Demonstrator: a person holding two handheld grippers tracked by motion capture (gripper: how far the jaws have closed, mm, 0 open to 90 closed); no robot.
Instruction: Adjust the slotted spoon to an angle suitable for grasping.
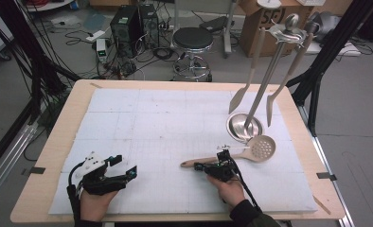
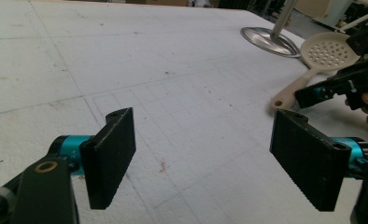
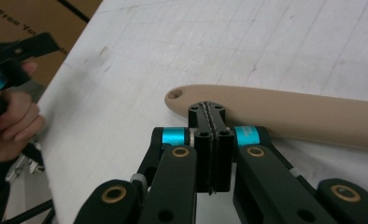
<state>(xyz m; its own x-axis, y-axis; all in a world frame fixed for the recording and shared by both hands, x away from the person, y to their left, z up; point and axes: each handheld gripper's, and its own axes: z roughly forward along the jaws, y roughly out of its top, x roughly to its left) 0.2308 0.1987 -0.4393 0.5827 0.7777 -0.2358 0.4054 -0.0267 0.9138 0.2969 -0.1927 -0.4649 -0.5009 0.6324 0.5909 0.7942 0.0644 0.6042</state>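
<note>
A beige slotted spoon point(image 1: 262, 147) lies on the white mat, its handle pointing left toward the table's middle. My right gripper point(image 1: 198, 166) is shut with nothing between its jaws, and its tips sit at the near side of the handle's end. In the right gripper view the pressed-together jaws point(image 3: 209, 111) meet the spoon handle point(image 3: 289, 114) just beside its hanging hole. My left gripper point(image 1: 126, 165) rests at the front left, open and with nothing between its fingers. The left gripper view has its wide-apart pads point(image 2: 112, 154), with the spoon point(image 2: 329, 51) and the right gripper point(image 2: 306, 95) beyond them.
A utensil stand with a round steel base point(image 1: 244, 126) rises at the back right, with spatulas point(image 1: 251, 71) hanging from it. The white foam mat point(image 1: 151, 118) covers most of the wooden table. A stool point(image 1: 192, 40) and boxes stand behind the table.
</note>
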